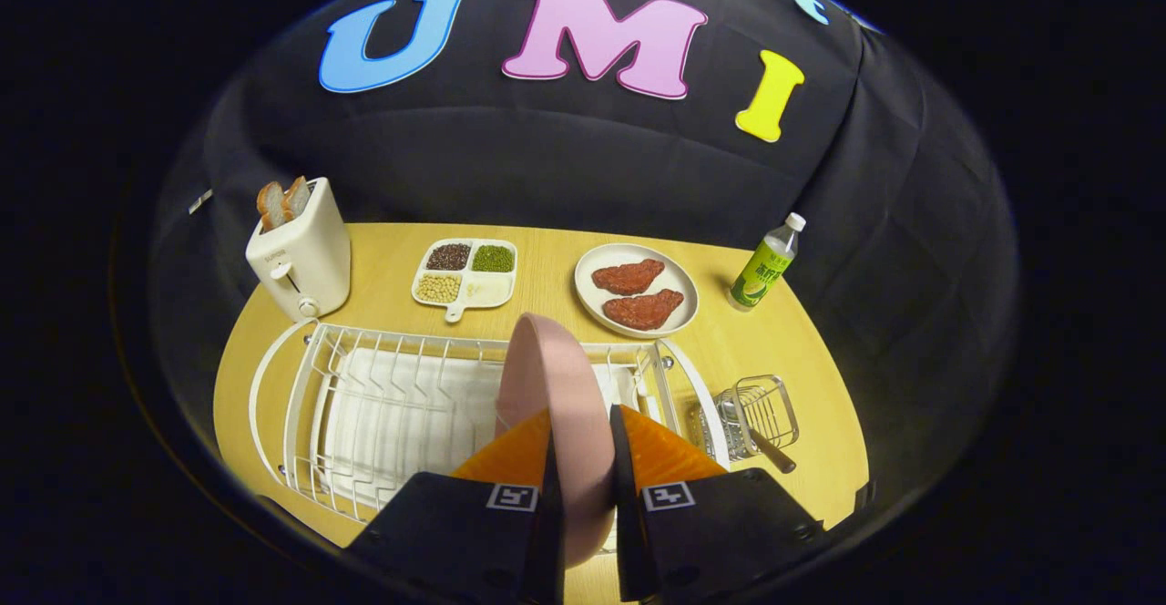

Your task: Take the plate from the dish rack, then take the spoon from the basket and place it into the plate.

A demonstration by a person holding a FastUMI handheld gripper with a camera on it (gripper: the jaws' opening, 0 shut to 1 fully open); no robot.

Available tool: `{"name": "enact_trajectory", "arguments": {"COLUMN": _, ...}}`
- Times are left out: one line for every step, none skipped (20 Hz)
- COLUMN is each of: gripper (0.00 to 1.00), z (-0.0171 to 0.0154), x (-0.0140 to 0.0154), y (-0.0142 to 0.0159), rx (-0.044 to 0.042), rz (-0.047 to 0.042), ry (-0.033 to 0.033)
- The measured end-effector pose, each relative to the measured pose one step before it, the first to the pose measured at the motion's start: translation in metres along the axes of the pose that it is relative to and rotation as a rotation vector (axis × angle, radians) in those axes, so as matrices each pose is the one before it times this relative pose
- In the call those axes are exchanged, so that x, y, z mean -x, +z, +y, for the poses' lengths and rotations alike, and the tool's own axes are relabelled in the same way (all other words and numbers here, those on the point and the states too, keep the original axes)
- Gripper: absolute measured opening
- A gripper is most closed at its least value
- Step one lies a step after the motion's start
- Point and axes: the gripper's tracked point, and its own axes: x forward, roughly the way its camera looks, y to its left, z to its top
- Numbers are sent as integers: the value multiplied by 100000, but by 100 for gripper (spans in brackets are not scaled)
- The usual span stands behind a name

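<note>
Above the white wire dish rack (383, 405), the tongs (583, 459) pinch a round pink plate (551, 386) on edge, one finger pressed against each face of it. The plate stands upright between the fingers, its rim rising just ahead of them and over the right part of the rack. The rack lies on a light wooden surface (547, 268), with a white drip tray under its wires.

Just right of the rack sits a small wire basket (761, 414). A spoon with a dark handle (770, 452) lies in it, the handle poking out over the basket's near side toward the fingers; the bowl end is too small to make out.

Beyond the rack, at the far left of the surface, a cream-coloured toaster (301, 259) stands with two slices of bread (282, 201) upright in its slots. To its right lies a white four-compartment dish (465, 272) holding dark, green and pale grains in separate sections. Further right is a round white plate with two reddish-brown meat pieces (636, 293) side by side. A small clear bottle with a green label and white cap (767, 263) stands upright near the far right corner, well apart from the basket.
</note>
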Motion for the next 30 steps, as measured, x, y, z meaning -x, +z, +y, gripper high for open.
{"name": "enact_trajectory", "arguments": {"gripper": 27, "z": -316, "x": 71, "y": 611, "rx": 2344, "rz": -2207, "ry": -3443}}
{"name": "enact_trajectory", "arguments": {"gripper": 26, "z": -570, "x": -69, "y": 647, "rx": 3170, "rz": -2374, "ry": -3158}}
{"name": "enact_trajectory", "arguments": {"gripper": 25, "z": -48, "x": 439, "y": 772, "rx": 2678, "rz": -2899, "ry": -1379}}
{"name": "enact_trajectory", "arguments": {"gripper": 24, "z": 19, "x": 161, "y": 606, "rx": 2218, "rz": -2230, "ry": -1026}}
{"name": "enact_trajectory", "arguments": {"gripper": 24, "z": -270, "x": -214, "y": 105, "rx": 903, "rz": -764, "ry": -602}}
{"name": "enact_trajectory", "arguments": {"gripper": 24, "z": -280, "x": -101, "y": -60, "rx": -714, "rz": 457, "ry": -498}}
{"name": "enact_trajectory", "arguments": {"gripper": 24, "z": -396, "x": 31, "y": -215, "rx": -1092, "rz": 1221, "ry": -221}}
{"name": "enact_trajectory", "arguments": {"gripper": 24, "z": -652, "x": -216, "y": 178, "rx": -1212, "rz": -297, "ry": -267}}
{"name": "enact_trajectory", "arguments": {"gripper": 24, "z": -654, "x": -92, "y": 218, "rx": -1755, "rz": -398, "ry": -182}}
{"name": "enact_trajectory", "arguments": {"gripper": 24, "z": -705, "x": -15, "y": 263, "rx": -1592, "rz": -451, "ry": 65}}
{"name": "enact_trajectory", "arguments": {"gripper": 24, "z": -614, "x": 46, "y": 281, "rx": -1618, "rz": -416, "ry": 773}}
{"name": "enact_trajectory", "arguments": {"gripper": 24, "z": -337, "x": 138, "y": 309, "rx": -2123, "rz": -382, "ry": 2040}}
{"name": "enact_trajectory", "arguments": {"gripper": 24, "z": -233, "x": 178, "y": 101, "rx": -2070, "rz": 279, "ry": 2271}}
{"name": "enact_trajectory", "arguments": {"gripper": 24, "z": -225, "x": 405, "y": 61, "rx": -1550, "rz": 71, "ry": 2596}}
{"name": "enact_trajectory", "arguments": {"gripper": 24, "z": -338, "x": 504, "y": 148, "rx": -1044, "rz": -739, "ry": 3130}}
{"name": "enact_trajectory", "arguments": {"gripper": 24, "z": -79, "x": 497, "y": 22, "rx": -709, "rz": -722, "ry": 3777}}
{"name": "enact_trajectory", "arguments": {"gripper": 23, "z": -146, "x": 713, "y": -119, "rx": -895, "rz": -483, "ry": 3411}}
{"name": "enact_trajectory", "arguments": {"gripper": 23, "z": -301, "x": 660, "y": -397, "rx": -904, "rz": 262, "ry": 3174}}
{"name": "enact_trajectory", "arguments": {"gripper": 23, "z": -161, "x": 660, "y": -474, "rx": -930, "rz": 649, "ry": 3146}}
{"name": "enact_trajectory", "arguments": {"gripper": 23, "z": -293, "x": 814, "y": -681, "rx": -1524, "rz": 1071, "ry": 2850}}
{"name": "enact_trajectory", "arguments": {"gripper": 23, "z": -263, "x": 782, "y": -645, "rx": -1528, "rz": 1181, "ry": 2059}}
{"name": "enact_trajectory", "arguments": {"gripper": 22, "z": -156, "x": 1006, "y": -826, "rx": -1444, "rz": 1136, "ry": 2090}}
{"name": "enact_trajectory", "arguments": {"gripper": 21, "z": -102, "x": 849, "y": -817, "rx": -926, "rz": 1160, "ry": 2394}}
{"name": "enact_trajectory", "arguments": {"gripper": 21, "z": -116, "x": 735, "y": -931, "rx": -666, "rz": 857, "ry": 2526}}
{"name": "enact_trajectory", "arguments": {"gripper": 21, "z": -81, "x": 904, "y": -902, "rx": -525, "rz": 965, "ry": 2167}}
{"name": "enact_trajectory", "arguments": {"gripper": 21, "z": -139, "x": 750, "y": -967, "rx": -566, "rz": 903, "ry": 1648}}
{"name": "enact_trajectory", "arguments": {"gripper": 21, "z": -129, "x": 717, "y": -990, "rx": -961, "rz": 757, "ry": 1931}}
{"name": "enact_trajectory", "arguments": {"gripper": 21, "z": 151, "x": 687, "y": -993, "rx": -1874, "rz": 544, "ry": 2663}}
{"name": "enact_trajectory", "arguments": {"gripper": 21, "z": 161, "x": 514, "y": -1027, "rx": -1938, "rz": 316, "ry": 2748}}
{"name": "enact_trajectory", "arguments": {"gripper": 21, "z": -12, "x": 520, "y": -1085, "rx": -1823, "rz": 108, "ry": 2302}}
